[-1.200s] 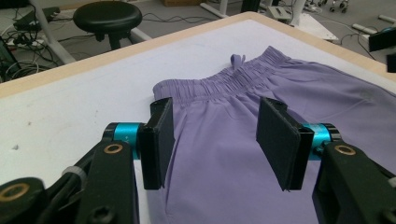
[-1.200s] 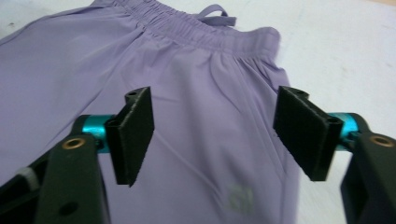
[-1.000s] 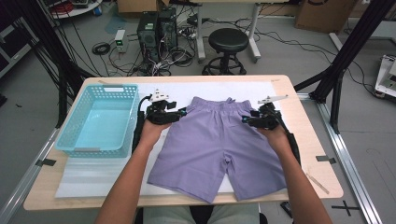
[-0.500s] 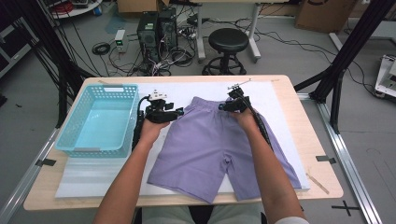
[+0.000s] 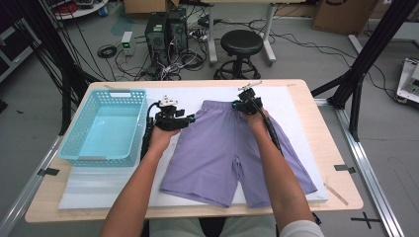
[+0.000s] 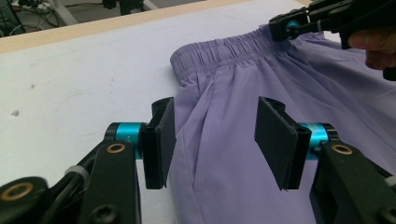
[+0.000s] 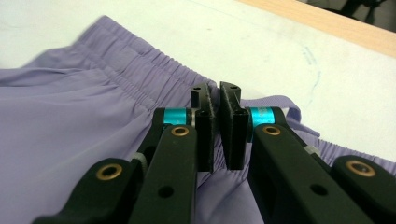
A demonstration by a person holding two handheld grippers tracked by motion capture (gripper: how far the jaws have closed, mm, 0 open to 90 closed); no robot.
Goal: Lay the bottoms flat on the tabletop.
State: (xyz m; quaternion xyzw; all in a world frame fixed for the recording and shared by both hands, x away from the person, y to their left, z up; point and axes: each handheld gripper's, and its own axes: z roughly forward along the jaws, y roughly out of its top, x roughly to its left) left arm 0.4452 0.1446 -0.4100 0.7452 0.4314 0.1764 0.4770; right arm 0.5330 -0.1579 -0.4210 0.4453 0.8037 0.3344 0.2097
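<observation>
We see that the right tool (image 5: 245, 103) has slid from the right end of the waistband to its middle since a second ago, and its jaws have just been closing; they now pinch a fold of the gathered elastic band. The left tool (image 5: 190, 120) has barely shifted; its jaws stand half open over the left side seam, gripping nothing. The purple shorts (image 5: 232, 153) lie flat on a white sheet (image 5: 94, 177) at the table's (image 5: 341, 192) centre, long axis running from far edge to near edge, waistband far, legs near. The cloth looks thin, smooth and softly creased, the waistband ruched. A pale blue slotted plastic basket (image 5: 106, 129) sits by the left edge.
</observation>
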